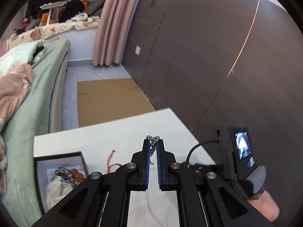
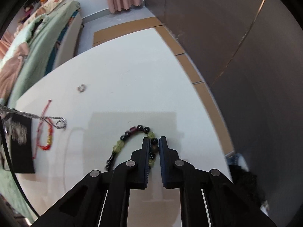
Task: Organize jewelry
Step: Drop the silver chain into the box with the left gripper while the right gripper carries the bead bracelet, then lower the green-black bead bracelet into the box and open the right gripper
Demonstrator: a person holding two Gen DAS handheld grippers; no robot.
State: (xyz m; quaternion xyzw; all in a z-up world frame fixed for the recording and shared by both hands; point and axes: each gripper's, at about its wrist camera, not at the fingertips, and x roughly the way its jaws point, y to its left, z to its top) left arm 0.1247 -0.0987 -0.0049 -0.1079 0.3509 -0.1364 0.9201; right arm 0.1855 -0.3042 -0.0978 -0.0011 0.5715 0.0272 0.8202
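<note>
So we had the left gripper (image 1: 153,145) with its jaws clamped on a silver chain (image 1: 152,139), lifted off the white desk (image 1: 106,138), the rest of it trailing down to a loop (image 2: 61,123) that looked tangled with the red cord bracelet (image 2: 46,132). The right gripper (image 2: 153,143) had its jaws closed around the beaded bracelet (image 2: 121,144), which lay flat on the desk near us. The jewelry box (image 1: 60,172) sat at the near left, already holding pieces. Our worry: lifting the chain could've dragged the red cord along, and round beads might've squirted out of a light pinch. A small ring (image 2: 81,88) sat farther back.
</note>
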